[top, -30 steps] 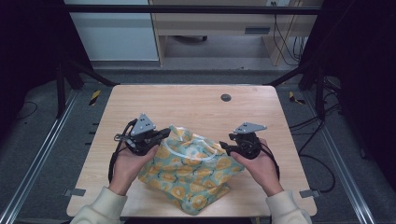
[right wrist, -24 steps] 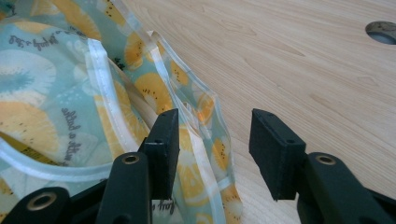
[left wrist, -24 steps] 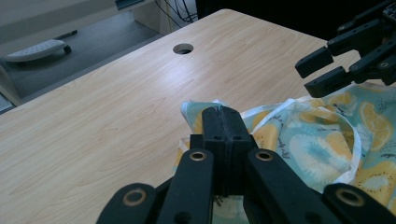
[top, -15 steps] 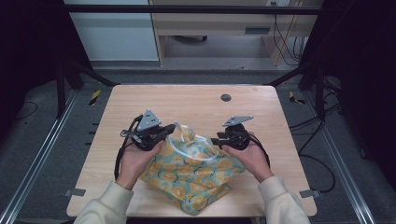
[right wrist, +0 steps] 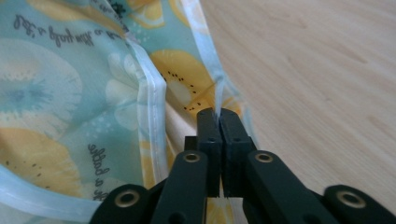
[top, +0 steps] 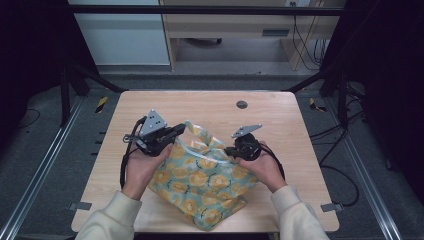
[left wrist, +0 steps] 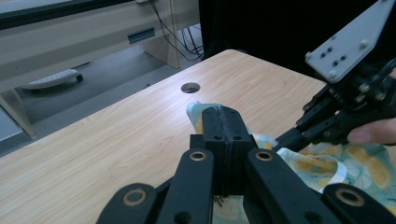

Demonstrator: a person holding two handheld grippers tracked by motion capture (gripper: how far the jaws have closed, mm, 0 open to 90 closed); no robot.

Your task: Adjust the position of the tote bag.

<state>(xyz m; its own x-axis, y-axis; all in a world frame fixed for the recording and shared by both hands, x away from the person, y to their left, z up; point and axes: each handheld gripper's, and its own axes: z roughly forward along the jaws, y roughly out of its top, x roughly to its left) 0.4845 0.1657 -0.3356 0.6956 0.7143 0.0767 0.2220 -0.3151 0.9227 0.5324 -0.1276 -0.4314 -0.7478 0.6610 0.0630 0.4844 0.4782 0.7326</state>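
A teal bag printed with yellow lemon slices (top: 200,182) lies on the wooden table (top: 280,130), its mouth toward the far side. My left gripper (top: 181,129) is shut on the bag's far left rim, which stands up a little from the table. In the left gripper view the closed jaws of the left gripper (left wrist: 223,114) pinch a fold of the bag (left wrist: 198,108). My right gripper (top: 227,150) is shut on the right side of the rim. In the right gripper view the right gripper (right wrist: 218,116) clamps the pale seam of the bag (right wrist: 56,84).
A round dark hole (top: 242,104) sits in the table near its far edge, seen also as the hole (left wrist: 190,87). Black frame posts and floor cables flank the table. The other gripper (left wrist: 345,107) hangs close at the right of the left gripper view.
The right gripper has moved inward to the left and the left gripper slightly forward, so the two stand closer. The bag's rim between them has bunched and risen.
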